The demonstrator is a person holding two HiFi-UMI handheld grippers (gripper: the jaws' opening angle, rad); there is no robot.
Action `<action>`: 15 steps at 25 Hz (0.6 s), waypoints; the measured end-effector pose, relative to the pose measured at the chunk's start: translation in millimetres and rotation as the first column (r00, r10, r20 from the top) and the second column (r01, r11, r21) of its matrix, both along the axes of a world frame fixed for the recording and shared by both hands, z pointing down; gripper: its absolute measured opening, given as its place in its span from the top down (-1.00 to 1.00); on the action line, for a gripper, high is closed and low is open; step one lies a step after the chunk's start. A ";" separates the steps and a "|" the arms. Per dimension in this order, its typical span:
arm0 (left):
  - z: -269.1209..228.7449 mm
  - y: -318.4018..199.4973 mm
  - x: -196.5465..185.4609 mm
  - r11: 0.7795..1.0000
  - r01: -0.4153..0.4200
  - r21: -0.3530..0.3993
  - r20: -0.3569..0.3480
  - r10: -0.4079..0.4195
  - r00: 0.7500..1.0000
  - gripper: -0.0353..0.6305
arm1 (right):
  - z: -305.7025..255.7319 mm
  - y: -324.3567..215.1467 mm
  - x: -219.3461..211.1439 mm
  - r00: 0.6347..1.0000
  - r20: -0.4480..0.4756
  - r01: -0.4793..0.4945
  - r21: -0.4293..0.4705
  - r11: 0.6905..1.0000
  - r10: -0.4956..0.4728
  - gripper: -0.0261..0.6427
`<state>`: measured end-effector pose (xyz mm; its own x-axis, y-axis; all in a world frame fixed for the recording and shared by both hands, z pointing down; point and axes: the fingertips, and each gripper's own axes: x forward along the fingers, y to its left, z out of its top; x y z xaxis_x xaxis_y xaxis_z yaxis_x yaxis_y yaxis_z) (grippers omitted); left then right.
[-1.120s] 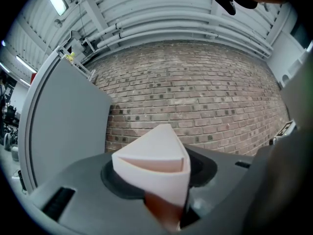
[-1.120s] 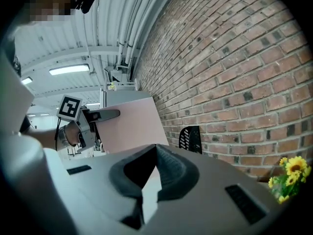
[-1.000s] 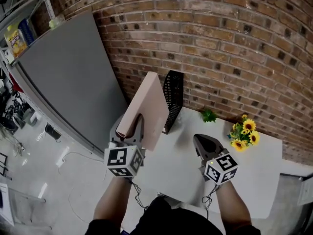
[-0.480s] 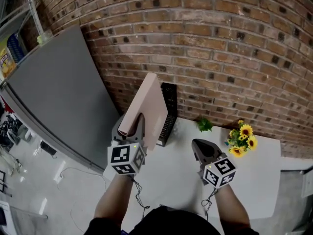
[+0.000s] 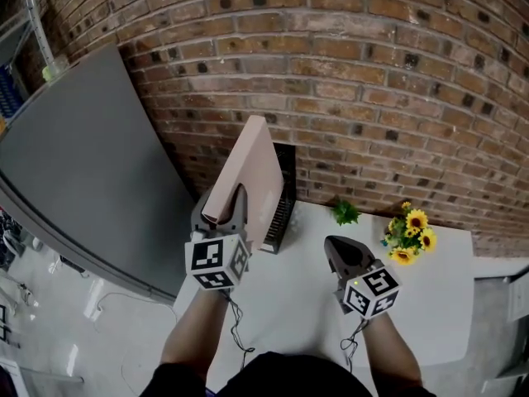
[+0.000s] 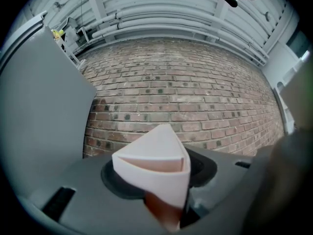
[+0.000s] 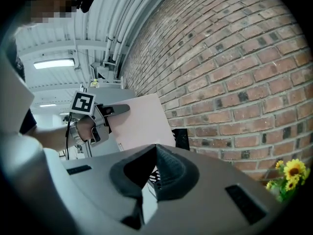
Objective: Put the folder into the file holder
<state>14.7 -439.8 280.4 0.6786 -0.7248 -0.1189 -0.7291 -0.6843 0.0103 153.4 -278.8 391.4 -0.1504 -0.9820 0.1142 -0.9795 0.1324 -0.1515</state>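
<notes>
Left tongs [image 5: 221,207] clamped on near bottom corner of pink folder [image 5: 254,168]. Folder is upright, tilted, off the worktop [image 5: 289,296], far end just beside the black mesh file holder [image 5: 282,209] by the brick wall. Right tongs [image 5: 340,251] pressed together, empty, apart from folder.

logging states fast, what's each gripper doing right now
Left gripper: shut on the pink folder, which stands on edge.
Right gripper: shut, holding nothing.
</notes>
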 end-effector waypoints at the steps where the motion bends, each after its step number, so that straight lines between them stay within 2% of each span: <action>1: 0.4 -4.5 1.7 1.000 -0.004 -0.001 -0.004 0.004 1.000 0.33 | 0.9 -2.0 -0.3 1.000 -0.003 -0.006 -0.006 1.000 0.006 0.91; 15: 21.4 -50.8 25.7 0.999 -0.032 -0.017 -0.034 0.031 0.999 0.33 | 17.6 -35.2 3.9 0.998 -0.007 -0.059 -0.052 0.997 0.059 0.91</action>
